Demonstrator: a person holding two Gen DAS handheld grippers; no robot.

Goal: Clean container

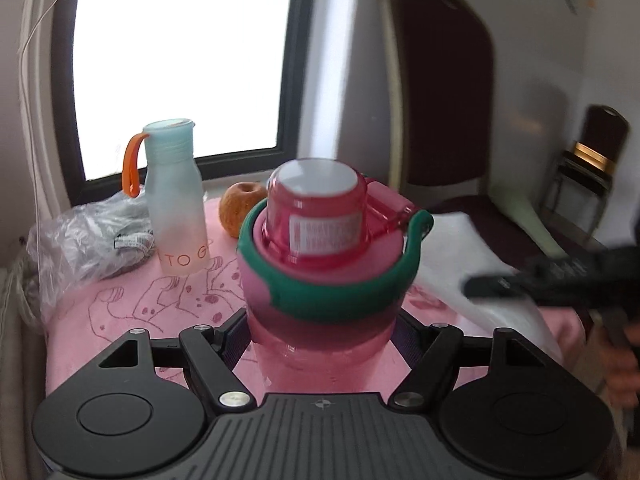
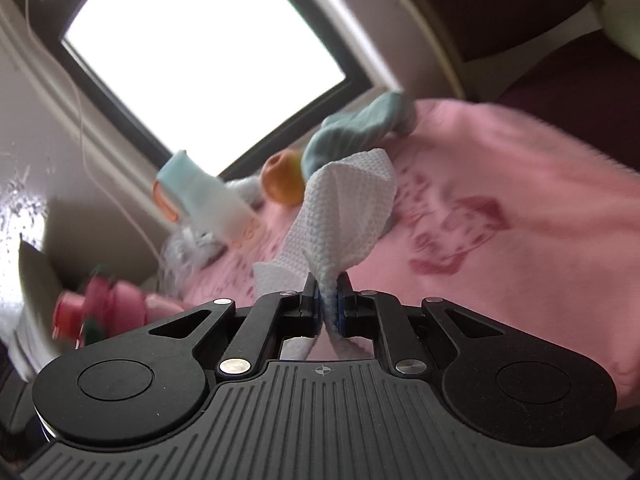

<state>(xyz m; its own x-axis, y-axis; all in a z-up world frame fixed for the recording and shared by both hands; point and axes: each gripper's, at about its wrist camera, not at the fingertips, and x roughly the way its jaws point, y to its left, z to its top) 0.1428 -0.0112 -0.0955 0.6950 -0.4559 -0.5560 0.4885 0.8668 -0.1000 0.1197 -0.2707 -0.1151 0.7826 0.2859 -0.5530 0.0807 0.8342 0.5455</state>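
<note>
A pink see-through bottle (image 1: 316,216) with a pink cap and a green band around its shoulder fills the middle of the left wrist view. My left gripper (image 1: 324,320) is shut on its body just below the band. In the right wrist view the same bottle (image 2: 116,308) shows blurred at the lower left. My right gripper (image 2: 328,300) is shut on a crumpled white paper towel (image 2: 344,208) that sticks up past the fingers. In the left wrist view this gripper (image 1: 520,280) appears blurred at the right, with the towel (image 1: 460,248) beside the bottle.
A pink printed cloth (image 1: 140,304) covers the table. On it stand a frosted bottle (image 1: 176,200) with an orange strap, an apple (image 1: 240,208) and a crumpled plastic bag (image 1: 88,236). A light blue cloth (image 2: 360,128) lies near the window. A dark chair (image 1: 444,92) stands behind.
</note>
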